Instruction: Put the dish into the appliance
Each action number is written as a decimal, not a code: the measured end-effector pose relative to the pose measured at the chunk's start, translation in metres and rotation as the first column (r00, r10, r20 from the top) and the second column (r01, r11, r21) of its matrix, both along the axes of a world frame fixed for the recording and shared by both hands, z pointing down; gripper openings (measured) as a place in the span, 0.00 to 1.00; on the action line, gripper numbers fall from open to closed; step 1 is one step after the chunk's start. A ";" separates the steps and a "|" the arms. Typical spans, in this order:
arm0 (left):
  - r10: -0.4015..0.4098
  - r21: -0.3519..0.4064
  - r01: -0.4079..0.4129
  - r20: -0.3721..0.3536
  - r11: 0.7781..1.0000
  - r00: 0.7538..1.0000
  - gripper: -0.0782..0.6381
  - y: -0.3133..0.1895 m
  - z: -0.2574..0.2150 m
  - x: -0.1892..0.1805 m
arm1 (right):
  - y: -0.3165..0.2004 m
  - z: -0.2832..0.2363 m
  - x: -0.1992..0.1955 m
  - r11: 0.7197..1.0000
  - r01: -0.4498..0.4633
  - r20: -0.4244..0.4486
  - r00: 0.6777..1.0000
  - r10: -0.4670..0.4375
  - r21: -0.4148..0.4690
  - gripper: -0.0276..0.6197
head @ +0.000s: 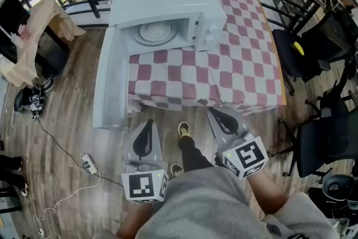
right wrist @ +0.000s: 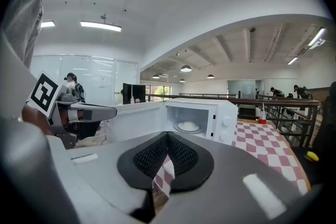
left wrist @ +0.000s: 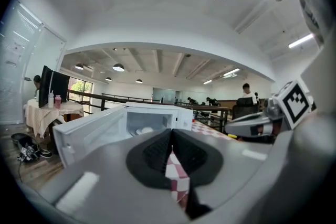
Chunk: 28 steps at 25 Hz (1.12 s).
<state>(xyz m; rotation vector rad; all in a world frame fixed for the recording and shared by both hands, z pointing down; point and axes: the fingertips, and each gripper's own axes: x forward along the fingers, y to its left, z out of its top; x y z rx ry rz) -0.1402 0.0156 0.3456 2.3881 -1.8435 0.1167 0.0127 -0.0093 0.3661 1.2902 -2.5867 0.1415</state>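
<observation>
The left claw [left wrist: 170, 136] and the right claw [right wrist: 168, 138] are both held fully closed with nothing gripped, short of the checkered tabletop [head: 246, 59], while the white dish [right wrist: 188, 126] is seen inside the open-doored microwave [head: 168, 3].

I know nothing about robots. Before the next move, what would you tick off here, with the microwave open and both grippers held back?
1. Dish inside the microwave: ok, it sits in the cavity.
2. Door open: ok, swung wide to the left.
3. Left gripper empty: ok, jaws shut on nothing.
4. Right gripper empty: ok, jaws shut on nothing.
5. Grippers close enough to push the door shut: not ok, both hang back, short of the table.
</observation>
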 end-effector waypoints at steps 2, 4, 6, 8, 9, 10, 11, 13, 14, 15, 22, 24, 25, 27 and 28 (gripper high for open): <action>-0.006 0.006 0.006 0.013 1.000 1.000 0.12 0.021 -0.002 -0.001 | 0.020 -0.001 -0.001 1.000 0.006 -0.005 1.000 -0.006 -0.004 0.04; -0.005 0.007 0.005 0.013 1.000 1.000 0.12 0.039 -0.005 -0.001 | 0.038 -0.003 -0.003 1.000 0.011 -0.008 1.000 -0.011 -0.007 0.04; -0.006 0.002 0.006 0.006 1.000 1.000 0.12 0.053 -0.005 -0.002 | 0.052 -0.003 -0.005 1.000 0.018 -0.009 1.000 -0.018 -0.005 0.04; -0.006 -0.004 0.006 0.005 1.000 1.000 0.12 0.063 -0.002 -0.001 | 0.063 -0.002 -0.006 1.000 0.018 -0.007 1.000 -0.018 -0.003 0.04; -0.005 -0.007 0.005 0.006 1.000 1.000 0.12 0.068 -0.001 0.000 | 0.068 -0.001 -0.006 1.000 0.018 -0.005 1.000 -0.018 -0.004 0.04; -0.004 -0.009 0.004 0.010 1.000 1.000 0.12 0.072 -0.001 0.001 | 0.072 0.000 -0.006 1.000 0.018 -0.003 1.000 -0.018 -0.006 0.04; -0.002 -0.011 0.003 0.014 1.000 1.000 0.12 0.075 -0.001 0.001 | 0.076 0.000 -0.006 1.000 0.017 -0.002 1.000 -0.017 -0.008 0.04; 0.003 -0.015 -0.003 0.020 1.000 1.000 0.12 0.080 -0.001 0.003 | 0.081 0.001 -0.004 1.000 0.011 -0.003 1.000 -0.011 -0.015 0.04; 0.005 -0.018 -0.004 0.022 1.000 1.000 0.12 0.081 0.000 0.003 | 0.082 0.003 -0.002 1.000 0.005 -0.001 1.000 -0.005 -0.020 0.04; 0.005 -0.021 -0.005 0.024 1.000 1.000 0.12 0.082 0.001 0.003 | 0.084 0.004 -0.001 1.000 0.001 0.003 1.000 -0.001 -0.025 0.04; -0.003 -0.028 0.004 0.025 1.000 1.000 0.12 0.079 0.002 0.003 | 0.085 0.013 0.002 0.999 -0.006 -0.018 1.000 0.006 -0.038 0.04; 0.002 -0.032 -0.001 0.024 0.999 1.000 0.12 0.078 0.002 0.005 | 0.085 0.014 0.006 0.999 -0.012 -0.018 1.000 0.011 -0.045 0.04; 0.005 -0.033 -0.004 0.024 0.999 1.000 0.12 0.078 0.002 0.006 | 0.086 0.015 0.008 0.999 -0.016 -0.015 1.000 0.015 -0.048 0.04; 0.012 -0.032 -0.011 0.026 0.999 1.000 0.12 0.077 0.003 0.009 | 0.087 0.014 0.012 0.998 -0.028 -0.010 1.000 0.028 -0.050 0.04; 0.016 -0.031 -0.015 0.027 0.999 1.000 0.12 0.077 0.003 0.011 | 0.087 0.014 0.014 0.998 -0.034 -0.007 0.999 0.033 -0.049 0.04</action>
